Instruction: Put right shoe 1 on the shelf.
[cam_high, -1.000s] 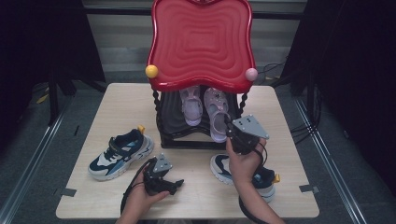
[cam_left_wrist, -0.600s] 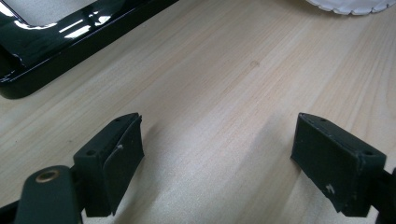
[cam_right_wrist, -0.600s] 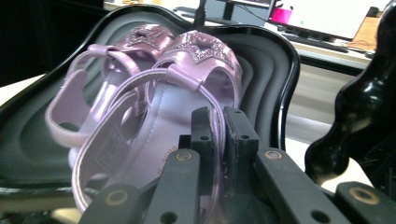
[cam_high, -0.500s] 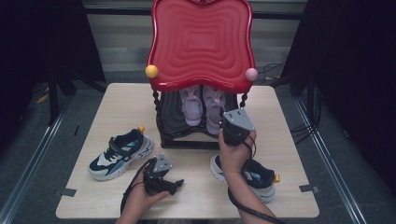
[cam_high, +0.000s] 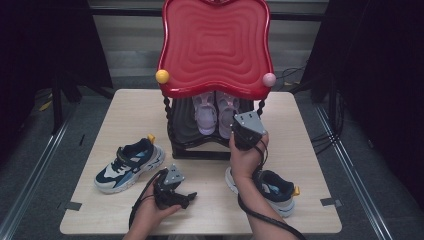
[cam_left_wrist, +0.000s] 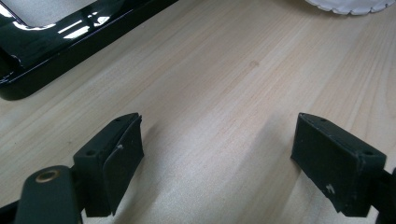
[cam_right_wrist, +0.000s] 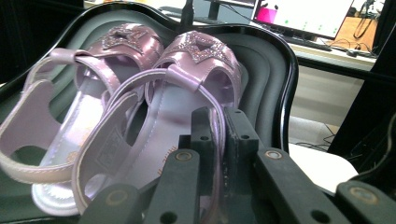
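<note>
Pale wood counter (cam_high: 125, 115) on grey floor, dark curtains around. Right hand-held gripper (cam_right_wrist: 217, 135) is clenched on a pink sandal's (cam_right_wrist: 154, 140) strap inside the black rack (cam_high: 200, 150). Left hand-held gripper (cam_left_wrist: 217, 154) rests released on the counter, jaws wide apart.

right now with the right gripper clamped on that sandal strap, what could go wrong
The right gripper pinches only the thin back strap of one pink sandal, so the strap may slip out or stretch when lifted. The second sandal lies against it and could get dragged along. The red shelf top hangs low over the pair, so a steep lift may knock it.
</note>
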